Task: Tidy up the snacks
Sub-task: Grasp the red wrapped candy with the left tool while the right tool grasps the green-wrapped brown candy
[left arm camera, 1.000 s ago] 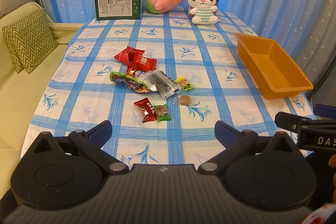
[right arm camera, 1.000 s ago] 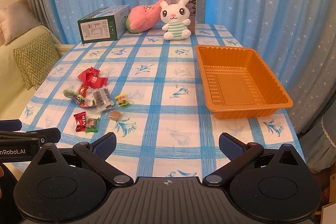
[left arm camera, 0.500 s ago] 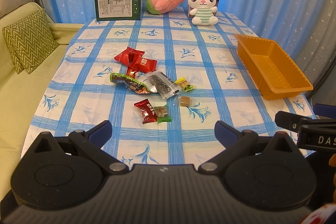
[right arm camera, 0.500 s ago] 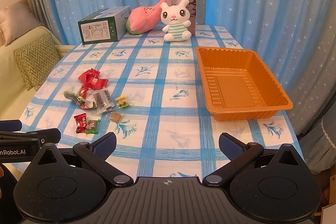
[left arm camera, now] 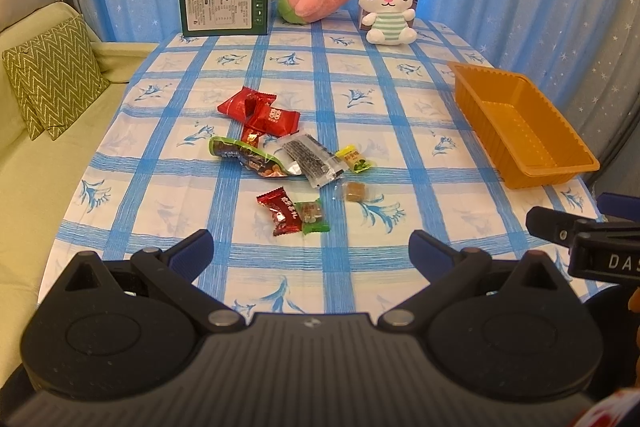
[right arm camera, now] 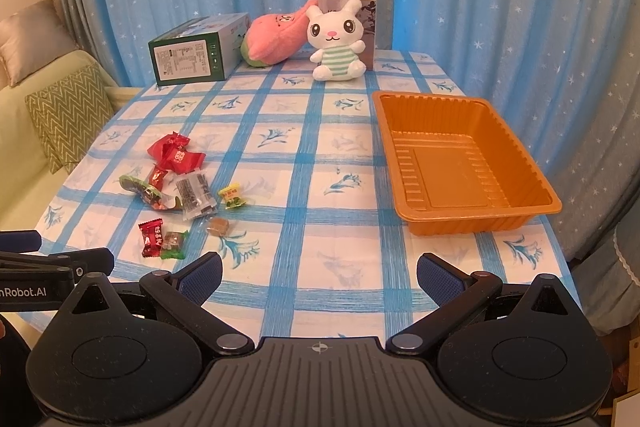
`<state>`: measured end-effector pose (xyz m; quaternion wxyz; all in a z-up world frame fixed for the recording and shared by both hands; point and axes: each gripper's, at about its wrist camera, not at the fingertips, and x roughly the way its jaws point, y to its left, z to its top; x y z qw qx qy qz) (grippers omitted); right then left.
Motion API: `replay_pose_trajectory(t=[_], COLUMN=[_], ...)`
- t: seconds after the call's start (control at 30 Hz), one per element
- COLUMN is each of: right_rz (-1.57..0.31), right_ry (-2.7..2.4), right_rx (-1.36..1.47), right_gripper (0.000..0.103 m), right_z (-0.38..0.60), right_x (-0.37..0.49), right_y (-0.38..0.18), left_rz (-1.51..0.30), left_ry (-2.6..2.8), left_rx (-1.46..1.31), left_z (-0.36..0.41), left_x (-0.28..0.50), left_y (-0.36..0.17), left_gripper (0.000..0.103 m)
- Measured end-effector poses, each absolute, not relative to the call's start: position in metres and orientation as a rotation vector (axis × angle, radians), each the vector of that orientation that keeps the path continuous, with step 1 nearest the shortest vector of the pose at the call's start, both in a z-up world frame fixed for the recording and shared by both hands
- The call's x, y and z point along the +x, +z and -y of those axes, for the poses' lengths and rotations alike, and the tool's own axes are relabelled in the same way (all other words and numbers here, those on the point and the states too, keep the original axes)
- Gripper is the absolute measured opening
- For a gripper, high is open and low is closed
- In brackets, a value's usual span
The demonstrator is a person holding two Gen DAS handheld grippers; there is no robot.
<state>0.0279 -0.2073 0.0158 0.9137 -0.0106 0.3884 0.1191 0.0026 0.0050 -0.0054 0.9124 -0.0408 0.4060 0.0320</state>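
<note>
The table [right arm camera: 320, 155] stretches away from me under its blue-checked cloth, with the orange tray [right arm camera: 472, 223] sitting bare on the right, where I judge the snacks [left arm camera: 288, 155] are meant to end up. They lie in a loose scatter left of centre, well apart from the tray and nearer my left gripper [left arm camera: 310, 247]. Both it and my right gripper [right arm camera: 319, 273] hang at the near edge, fingers spread wide on nothing, ready for a first pick.
</note>
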Motion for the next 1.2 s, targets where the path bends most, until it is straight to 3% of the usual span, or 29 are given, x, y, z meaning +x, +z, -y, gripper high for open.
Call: replay_pose_trajectory(t=[0.13, 0.43, 0.47, 0.53, 0.57, 0.8, 1.1, 1.2], right_rz=[-0.793, -0.78, -0.781, -0.788, -0.797, -0.821, -0.844, -0.848], right_ry=[0.263, 0.286, 0.289, 0.298, 0.304, 0.324, 0.355, 0.381], right_rx=[-0.023, -0.011, -0.006, 0.002, 0.007, 0.017, -0.011, -0.035], right_gripper=[0.103, 0.103, 0.103, 0.087, 0.086, 0.084, 0.084, 0.084], right_z=[0.205, 0.192, 0.189, 0.185, 0.183, 0.167, 0.143, 0.135], right_x=[0.036, 0.054, 0.056, 0.063, 0.066, 0.085, 0.099, 0.098], right_y=[0.008, -0.024, -0.028, -0.036, -0.04, -0.062, -0.078, -0.082], left_rz=[-0.85, -0.892, -0.896, -0.909, -0.912, -0.932, -0.954, -0.956], left_ry=[0.07, 0.081, 0.082, 0.086, 0.087, 0.091, 0.041, 0.041], left_rx=[-0.086, -0.148, -0.155, -0.168, -0.175, -0.182, -0.159, -0.136], left_z=[-0.012, -0.039, -0.042, -0.048, -0.05, -0.057, -0.055, -0.057], left_x=[0.013, 0.048, 0.053, 0.064, 0.069, 0.1, 0.112, 0.107], left_y=[-0.015, -0.05, -0.054, -0.063, -0.067, -0.092, -0.113, -0.111], left_gripper=[0.101, 0.088, 0.085, 0.081, 0.078, 0.05, 0.031, 0.019])
